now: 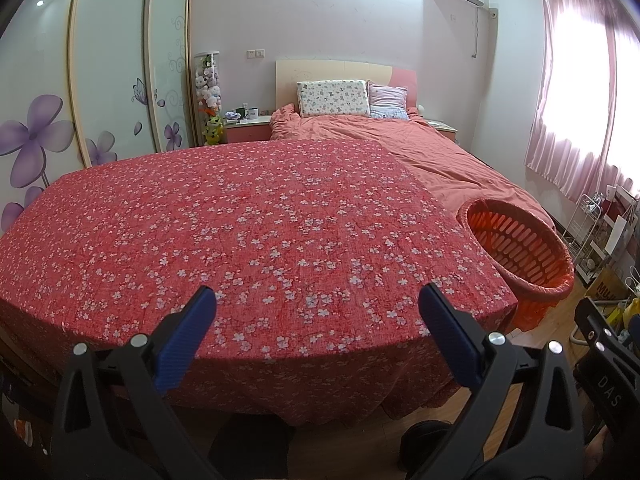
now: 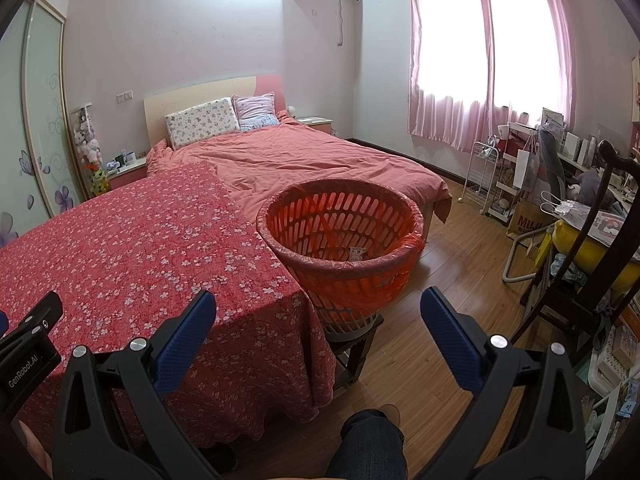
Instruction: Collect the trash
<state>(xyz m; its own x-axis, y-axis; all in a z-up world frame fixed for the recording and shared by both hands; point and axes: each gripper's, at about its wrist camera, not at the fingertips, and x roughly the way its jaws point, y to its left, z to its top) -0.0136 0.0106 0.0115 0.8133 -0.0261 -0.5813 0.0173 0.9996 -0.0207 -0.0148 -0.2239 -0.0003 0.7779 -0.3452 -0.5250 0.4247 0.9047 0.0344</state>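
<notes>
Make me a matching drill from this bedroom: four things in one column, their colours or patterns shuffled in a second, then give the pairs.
Things:
1. basket
2. curtains
3. tablecloth
4. front pillow

Descriptions:
A. red with small white flowers
B. orange, with slotted walls
C. white with a small print
D. shiny pink

Pairs: 1-B, 2-D, 3-A, 4-C

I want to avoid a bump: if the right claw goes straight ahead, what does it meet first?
Probably the orange basket: it stands directly ahead of the open right claw, beside the table. Depth is unclear.
</notes>
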